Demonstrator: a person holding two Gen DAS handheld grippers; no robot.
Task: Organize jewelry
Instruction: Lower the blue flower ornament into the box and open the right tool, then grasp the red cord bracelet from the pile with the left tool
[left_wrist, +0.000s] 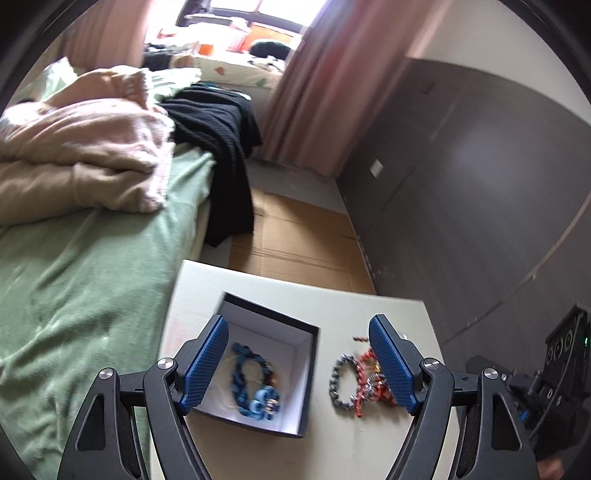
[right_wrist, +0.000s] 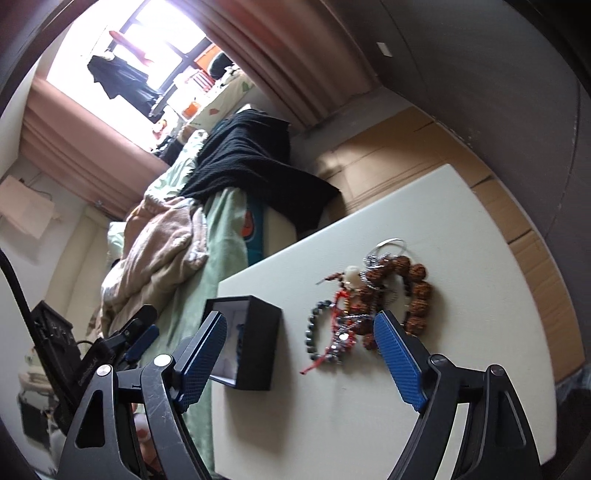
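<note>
Likely next: picking one more piece from the loose pile and dropping it into the black box (left_wrist: 266, 373). Best done by singling out the grey bead bracelet (left_wrist: 341, 380), lying at the pile's box-side edge and least tangled with the red cord bracelet (left_wrist: 364, 384); pinching one side of the loop only, lifting slowly, watching for snagged cord dragging neighbours along.

Left gripper (left_wrist: 299, 365) held above the desk (left_wrist: 388, 310), jaws wide apart and holding nothing; box under the left pad, with a blue chain bracelet (left_wrist: 255, 384) already inside; pile partly hidden behind the right pad, so between the jaws mostly box and bare desk.

Right gripper (right_wrist: 301, 358) also spread wide and empty, hovering nearer the pile: grey beads and red cord between its jaws, brown seed-bead bracelet (right_wrist: 415, 295) just beyond the right pad, silver ring (right_wrist: 389, 243) at the far end. Box beside the left pad, well apart from the pile.
</note>
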